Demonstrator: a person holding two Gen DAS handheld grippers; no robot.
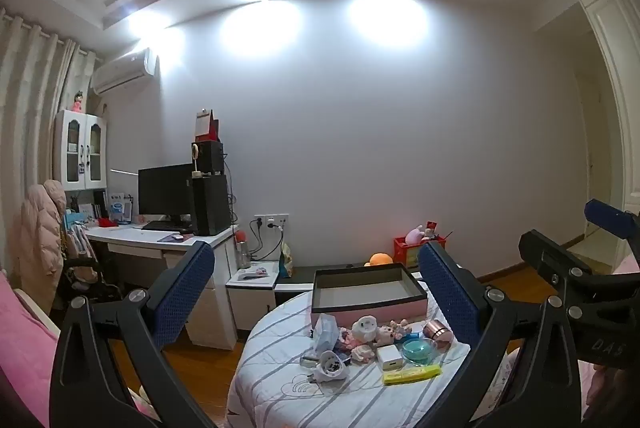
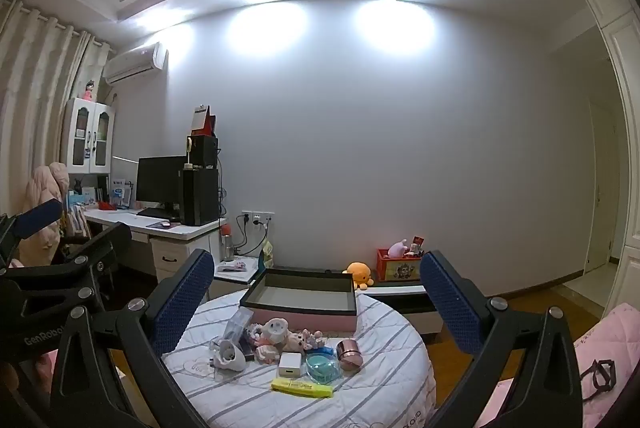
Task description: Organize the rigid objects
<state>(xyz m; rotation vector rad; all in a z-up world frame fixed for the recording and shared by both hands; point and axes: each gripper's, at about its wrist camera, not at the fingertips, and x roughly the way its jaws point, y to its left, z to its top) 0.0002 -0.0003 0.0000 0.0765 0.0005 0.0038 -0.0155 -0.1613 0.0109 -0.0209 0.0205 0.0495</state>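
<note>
1. Progress: nothing has been sorted yet, as far as the views show. The pink box [image 2: 304, 298] stands open at the far side of the round table [image 2: 392, 388], and its grey interior looks bare. Every loose item lies in a cluster on the striped cloth just near of the box.

2. Left gripper [image 1: 316, 292]: jaws spread fully wide, nothing between them, held level and short of the table.

3. Right gripper [image 2: 316, 292]: likewise spread wide and holding nothing, level, short of the table. Each gripper shows at the edge of the other's view, side by side.

4. Count of rigid items, left to right in the cluster:
   - one white plug adapter [image 2: 231, 355], lying on its side at the near left;
   - one white round socket piece [image 2: 276, 328], close to the box;
   - one white charger cube [image 2: 289, 364], in the middle;
   - one teal glass dish [image 2: 322, 368], just right of the cube;
   - one rose-gold tin [image 2: 349, 348], at the right end;
   - one yellow highlighter [image 2: 302, 387], nearest of all.

5. Other items: one clear packet [image 2: 237, 322] leaning at the far left, and a heap of small pink figurines [image 2: 296, 340] in the centre; their number cannot be told at this size.

6. Remaining, in my judgement: the whole job. All six rigid pieces still await transfer to the box.
</note>
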